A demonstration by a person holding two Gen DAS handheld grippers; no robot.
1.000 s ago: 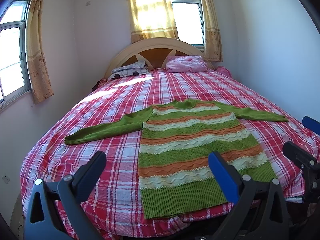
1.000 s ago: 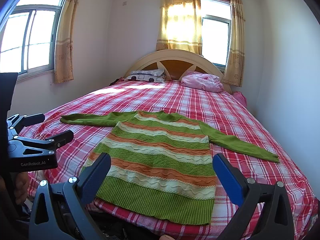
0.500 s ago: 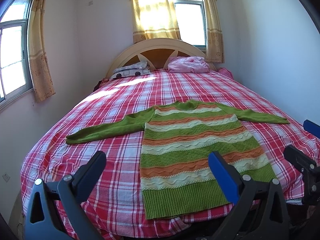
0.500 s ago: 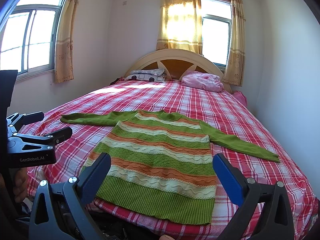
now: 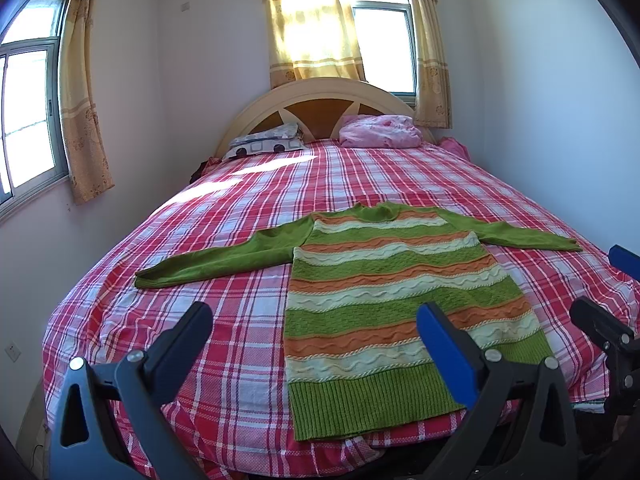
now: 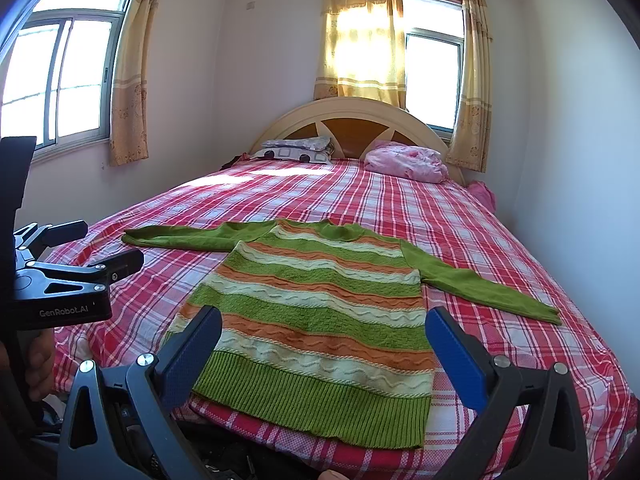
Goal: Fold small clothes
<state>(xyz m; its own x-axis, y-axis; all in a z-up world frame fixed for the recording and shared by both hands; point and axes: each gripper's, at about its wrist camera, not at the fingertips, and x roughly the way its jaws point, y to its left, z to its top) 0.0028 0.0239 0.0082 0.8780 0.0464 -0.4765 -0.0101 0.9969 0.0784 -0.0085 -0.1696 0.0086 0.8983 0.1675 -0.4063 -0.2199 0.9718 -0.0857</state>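
A small knit sweater with green, orange and cream stripes lies flat on the bed, both green sleeves spread out, hem toward me. It also shows in the right wrist view. My left gripper is open and empty, held above the foot of the bed before the hem's left part. My right gripper is open and empty, above the hem. The left gripper shows at the left of the right wrist view, and the right gripper at the right edge of the left wrist view.
The bed has a red plaid sheet and a curved wooden headboard. A patterned pillow and a pink bundle lie at the head. Walls stand close on the left and right. Curtained windows are behind and to the left.
Both grippers have barely moved; the left wrist view has shifted slightly. The sweater lies as before and both grippers stay open.
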